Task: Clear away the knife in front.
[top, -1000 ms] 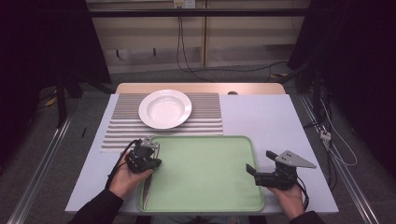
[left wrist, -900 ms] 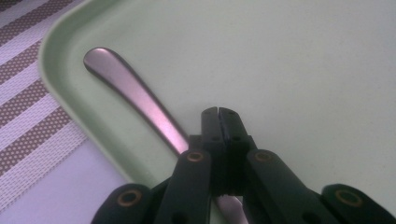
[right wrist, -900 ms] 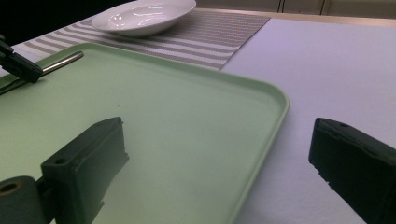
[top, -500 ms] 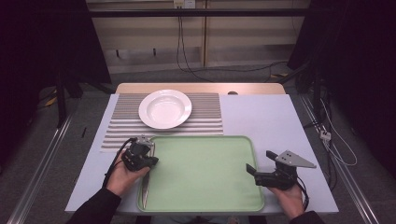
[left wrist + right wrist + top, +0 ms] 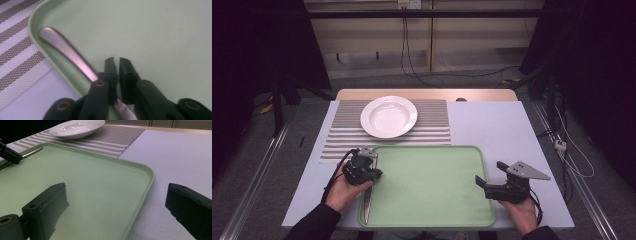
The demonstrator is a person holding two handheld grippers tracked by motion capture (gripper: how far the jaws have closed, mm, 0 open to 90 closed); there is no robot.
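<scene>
A silver metal utensil [image 5: 65,51] lies along the inside of the left rim of the green tray [image 5: 432,210], its handle end toward the striped mat. In the high view the utensil [image 5: 367,205] stretches toward the tray's near left corner. My left gripper [image 5: 117,62] sits right over it, and its jaws have just been opening. A narrow gap shows between the pads, and the utensil passes low between and under them, resting on the tray. My right gripper [image 5: 117,212] hovers at the tray's right rim, jaws wide open around nothing. In the high view the left gripper [image 5: 374,172] and the right gripper [image 5: 484,186] flank the tray.
A white bowl-like plate [image 5: 389,116] rests on a striped placemat [image 5: 432,122] behind the tray. A white table surface [image 5: 507,130] spreads to the right. Cables run across the floor beyond the table.
</scene>
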